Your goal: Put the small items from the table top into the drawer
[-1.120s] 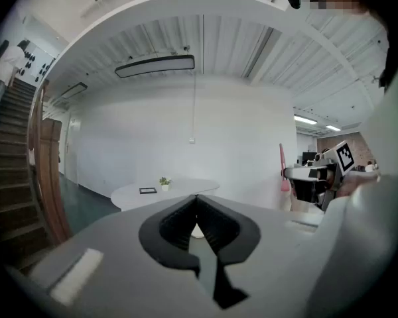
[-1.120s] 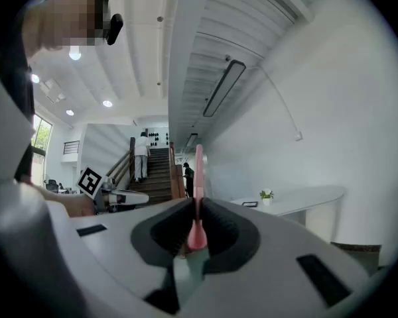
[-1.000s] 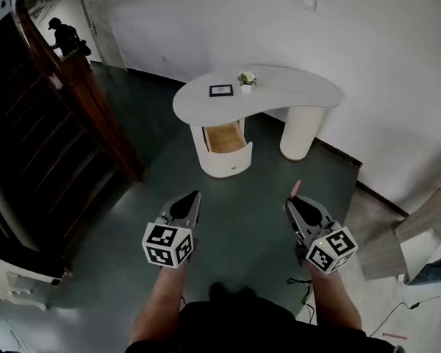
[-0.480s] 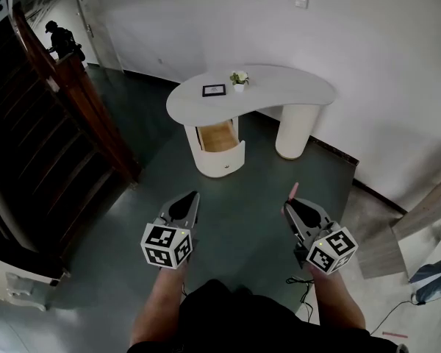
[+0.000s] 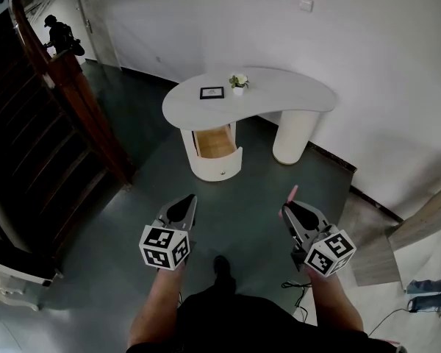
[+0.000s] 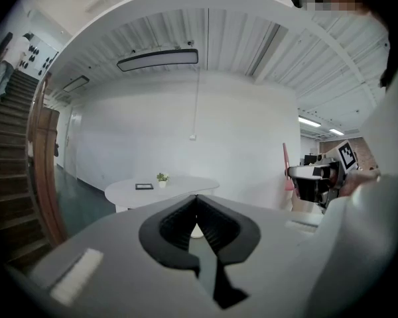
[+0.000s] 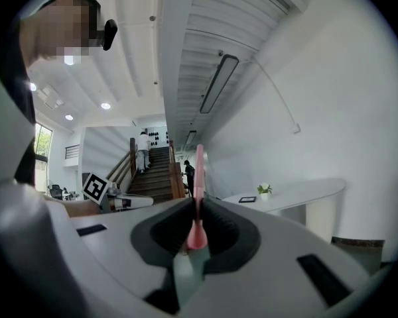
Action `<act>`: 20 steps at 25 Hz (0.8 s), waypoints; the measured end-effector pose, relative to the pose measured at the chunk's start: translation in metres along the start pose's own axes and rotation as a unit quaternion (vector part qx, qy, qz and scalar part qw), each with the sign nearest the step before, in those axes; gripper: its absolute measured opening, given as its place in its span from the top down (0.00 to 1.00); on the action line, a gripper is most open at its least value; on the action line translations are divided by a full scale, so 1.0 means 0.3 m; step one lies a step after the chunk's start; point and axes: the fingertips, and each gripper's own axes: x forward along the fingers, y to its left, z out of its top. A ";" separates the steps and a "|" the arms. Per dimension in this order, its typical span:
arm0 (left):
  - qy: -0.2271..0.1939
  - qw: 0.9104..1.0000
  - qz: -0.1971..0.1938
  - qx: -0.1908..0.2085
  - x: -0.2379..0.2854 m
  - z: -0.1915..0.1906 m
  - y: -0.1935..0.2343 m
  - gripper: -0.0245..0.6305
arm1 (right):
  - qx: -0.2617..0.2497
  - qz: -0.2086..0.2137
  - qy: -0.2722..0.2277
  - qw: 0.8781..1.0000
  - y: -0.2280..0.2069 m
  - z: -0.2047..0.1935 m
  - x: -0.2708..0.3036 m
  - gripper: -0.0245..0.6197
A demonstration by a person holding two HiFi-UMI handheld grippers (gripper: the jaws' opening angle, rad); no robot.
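Far ahead a white curved desk [image 5: 279, 94] carries a small dark picture frame [image 5: 212, 93] and a little potted plant [image 5: 238, 82]. Its drawer [image 5: 214, 144] stands pulled open and shows a bare wooden bottom. My left gripper [image 5: 189, 198] hangs low over the floor, shut with nothing in it; the left gripper view shows its jaws [image 6: 197, 197] closed, with the desk [image 6: 179, 185] beyond. My right gripper [image 5: 287, 206] is shut on a thin pink stick [image 5: 294, 192], which stands up between the jaws [image 7: 198, 201] in the right gripper view.
A dark wooden staircase [image 5: 51, 123] runs along the left, with a person [image 5: 59, 34] near its top. White walls stand behind and right of the desk. Wooden boards [image 5: 419, 219] and a cable [image 5: 294, 285] lie at the right. Grey-green floor separates me from the desk.
The desk has slid slightly left in the head view and a foot now shows below. Both grippers keep their pose; the right still holds the pink stick.
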 end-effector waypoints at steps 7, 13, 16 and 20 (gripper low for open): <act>0.013 1.000 -0.005 -0.011 0.209 0.002 0.143 0.95 | -0.004 -0.011 0.018 1.000 -0.146 -0.014 0.189 0.88; 0.021 0.999 -0.019 -0.017 0.394 0.030 0.250 0.95 | 0.007 -0.020 0.029 0.999 -0.269 -0.020 0.363 0.88; 0.025 0.999 -0.024 -0.023 0.466 0.033 0.307 0.95 | 0.012 -0.024 0.034 0.999 -0.312 -0.016 0.445 0.88; 0.020 0.999 -0.037 -0.026 0.548 0.062 0.359 0.95 | 0.012 -0.029 0.029 0.999 -0.355 0.024 0.552 0.88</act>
